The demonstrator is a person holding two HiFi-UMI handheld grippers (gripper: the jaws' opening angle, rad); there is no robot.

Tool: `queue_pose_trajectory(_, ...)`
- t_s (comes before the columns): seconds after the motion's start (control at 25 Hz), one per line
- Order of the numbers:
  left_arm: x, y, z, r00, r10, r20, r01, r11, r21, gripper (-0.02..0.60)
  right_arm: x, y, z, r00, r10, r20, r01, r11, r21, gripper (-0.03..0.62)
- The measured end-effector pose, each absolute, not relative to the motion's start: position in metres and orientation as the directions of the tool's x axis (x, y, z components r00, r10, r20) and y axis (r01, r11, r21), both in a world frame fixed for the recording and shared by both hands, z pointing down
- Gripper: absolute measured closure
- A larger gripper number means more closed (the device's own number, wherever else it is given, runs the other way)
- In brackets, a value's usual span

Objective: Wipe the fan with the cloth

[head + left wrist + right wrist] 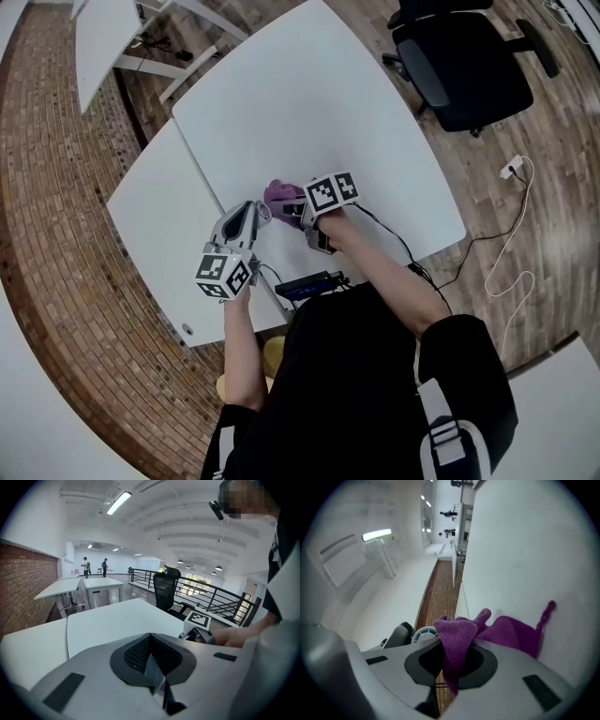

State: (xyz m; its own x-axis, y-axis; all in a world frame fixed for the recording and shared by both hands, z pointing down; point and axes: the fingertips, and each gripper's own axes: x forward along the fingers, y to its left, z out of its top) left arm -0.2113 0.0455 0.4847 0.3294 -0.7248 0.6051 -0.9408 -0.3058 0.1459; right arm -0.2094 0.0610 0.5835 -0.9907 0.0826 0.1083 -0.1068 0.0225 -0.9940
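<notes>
My right gripper [292,208] is shut on a purple cloth [277,193] over the near part of the white table [309,103]. In the right gripper view the cloth [506,632] bunches between the jaws and spreads out to the right. Just beyond it is a small round pale fan [424,633], at the tip of my left gripper [259,215]. In the left gripper view the jaws are closed, with a thin pale piece [154,667] pinched between them and a bit of purple below. The two grippers almost meet tip to tip.
A second white table [155,220] adjoins on the left. A dark flat device [309,284] lies at the near table edge. A black office chair [464,61] stands beyond the far corner, and a white cable with a plug [511,169] lies on the wooden floor at the right.
</notes>
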Motion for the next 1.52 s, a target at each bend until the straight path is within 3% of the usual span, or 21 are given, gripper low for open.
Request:
queue_pose_trajectory(0.08,-0.212,0.045,0.484,0.329,-0.723,0.607,-0.940,-0.312,0.138,0.576,-0.216,0.069,0.582,-0.992,0.112,0.065,-0.067,-0.011,-0.998,0.553)
queue_pose_trajectory(0.16,-0.212,0.045,0.485,0.330,-0.723,0.607,-0.940,-0.312,0.140,0.575,-0.219,0.069,0.595,-0.988,0.121,0.100,-0.099,0.020,-0.995,0.553)
queue_pose_trajectory(0.28,-0.212,0.046,0.486,0.322,-0.718,0.617,-0.941,-0.314,0.125,0.575,-0.214,0.068,0.638,-0.930,0.164,0.330,-0.294,0.208,-0.933,0.553)
queue_pose_trajectory(0.36,-0.211,0.048,0.487,0.319,-0.719,0.618,-0.942,-0.314,0.121,0.575,-0.206,0.063,0.643,-0.902,0.145,0.407,-0.356,0.287,-0.889,0.553)
queue_pose_trajectory(0.48,-0.210,0.046,0.486,0.316,-0.732,0.603,-0.945,-0.296,0.135,0.575,-0.197,0.049,0.614,-0.924,0.081,0.374,-0.331,0.323,-0.887,0.553)
queue_pose_trajectory(0.6,-0.211,0.046,0.486,0.311,-0.732,0.606,-0.947,-0.295,0.128,0.575,-0.209,0.068,0.596,-0.946,0.164,0.280,-0.222,0.301,-0.927,0.553)
queue_pose_trajectory(0.76,-0.210,0.046,0.487,0.303,-0.728,0.615,-0.948,-0.296,0.117,0.575,-0.209,0.088,0.645,-0.860,0.273,0.431,-0.316,0.379,-0.870,0.553)
queue_pose_trajectory(0.88,-0.207,0.045,0.489,0.299,-0.730,0.615,-0.949,-0.293,0.114,0.575,-0.197,0.073,0.647,-0.838,0.225,0.497,-0.359,0.458,-0.813,0.553)
queue_pose_trajectory(1.04,-0.211,0.044,0.488,0.301,-0.733,0.611,-0.949,-0.293,0.116,0.575,-0.206,0.020,0.599,-0.944,0.026,0.329,-0.296,0.371,-0.880,0.553)
queue_pose_trajectory(1.16,-0.213,0.045,0.489,0.295,-0.735,0.611,-0.951,-0.291,0.109,0.575,-0.233,0.025,0.598,-0.956,0.098,0.275,-0.234,0.311,-0.921,0.553)
queue_pose_trajectory(1.28,-0.212,0.047,0.491,0.285,-0.730,0.622,-0.952,-0.293,0.092,0.576,-0.242,0.044,0.633,-0.905,0.176,0.386,-0.315,0.331,-0.889,0.553)
queue_pose_trajectory(1.36,-0.209,0.046,0.492,0.280,-0.729,0.625,-0.952,-0.296,0.082,0.575,-0.228,0.046,0.651,-0.842,0.214,0.496,-0.373,0.433,-0.821,0.553)
queue_pose_trajectory(1.52,-0.208,0.046,0.493,0.277,-0.731,0.623,-0.952,-0.296,0.077,0.575,-0.207,0.012,0.641,-0.789,0.095,0.606,-0.429,0.620,-0.657,0.553)
